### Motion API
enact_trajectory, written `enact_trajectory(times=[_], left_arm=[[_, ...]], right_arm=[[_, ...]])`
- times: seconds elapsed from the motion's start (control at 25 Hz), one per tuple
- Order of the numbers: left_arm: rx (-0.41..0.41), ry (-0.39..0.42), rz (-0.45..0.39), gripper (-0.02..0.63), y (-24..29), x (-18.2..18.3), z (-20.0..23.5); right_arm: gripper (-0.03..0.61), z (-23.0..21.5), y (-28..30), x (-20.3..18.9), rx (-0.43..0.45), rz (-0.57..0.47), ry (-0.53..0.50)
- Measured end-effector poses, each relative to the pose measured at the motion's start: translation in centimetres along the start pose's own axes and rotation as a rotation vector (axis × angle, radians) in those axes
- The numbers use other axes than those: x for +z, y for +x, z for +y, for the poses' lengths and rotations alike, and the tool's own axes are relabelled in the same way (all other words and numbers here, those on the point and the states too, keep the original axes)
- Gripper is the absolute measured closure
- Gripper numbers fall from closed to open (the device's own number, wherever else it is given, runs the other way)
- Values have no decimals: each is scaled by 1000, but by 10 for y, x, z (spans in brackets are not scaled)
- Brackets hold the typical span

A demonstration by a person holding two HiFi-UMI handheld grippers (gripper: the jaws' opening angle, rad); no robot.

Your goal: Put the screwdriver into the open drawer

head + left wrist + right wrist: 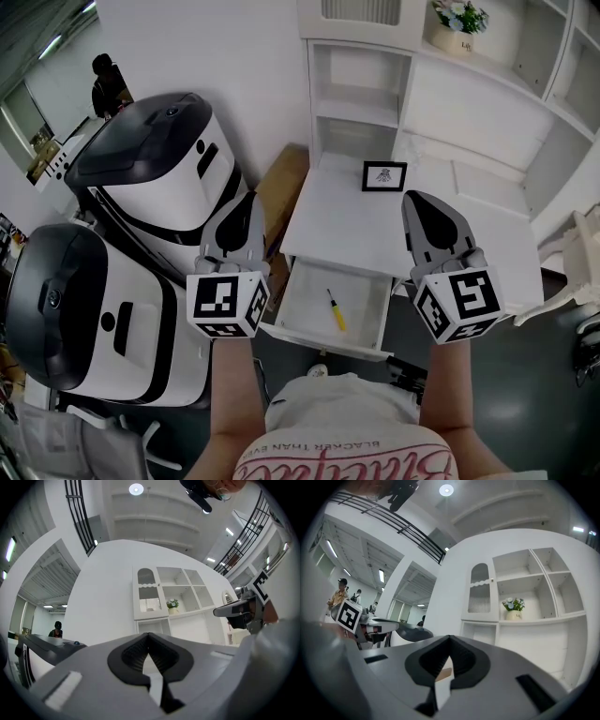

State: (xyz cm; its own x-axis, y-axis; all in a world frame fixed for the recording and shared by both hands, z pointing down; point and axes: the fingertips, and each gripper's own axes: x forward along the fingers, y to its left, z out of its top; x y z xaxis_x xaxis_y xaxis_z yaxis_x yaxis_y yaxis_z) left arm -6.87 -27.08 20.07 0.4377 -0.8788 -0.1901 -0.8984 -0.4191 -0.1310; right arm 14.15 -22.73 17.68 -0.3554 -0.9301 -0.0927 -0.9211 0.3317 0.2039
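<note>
A light, stiff screwdriver (335, 310) lies inside the open drawer (284, 302), likely best gripped by its yellow handle. The left tool (247, 201) and right tool (418, 201) hover pressed together, empty. A framed picture (383, 175) stands on the bench (342, 225), clear of the drawer.

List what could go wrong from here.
1. The drawer stands pulled out toward the person; a knee or a lowering gripper could bump it.
2. The screwdriver lies loose in it and may roll if the drawer is shoved shut.
3. The right gripper, shut and empty, is raised close to the picture frame on the desk and could tip it.
</note>
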Motion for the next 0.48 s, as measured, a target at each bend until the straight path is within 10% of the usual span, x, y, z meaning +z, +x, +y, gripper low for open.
enact_trajectory(times=[0.48], left_arm=[[-4,21,15,604,1,-2,-4]], right_arm=[[572,-6,2,-8,6,17,0]])
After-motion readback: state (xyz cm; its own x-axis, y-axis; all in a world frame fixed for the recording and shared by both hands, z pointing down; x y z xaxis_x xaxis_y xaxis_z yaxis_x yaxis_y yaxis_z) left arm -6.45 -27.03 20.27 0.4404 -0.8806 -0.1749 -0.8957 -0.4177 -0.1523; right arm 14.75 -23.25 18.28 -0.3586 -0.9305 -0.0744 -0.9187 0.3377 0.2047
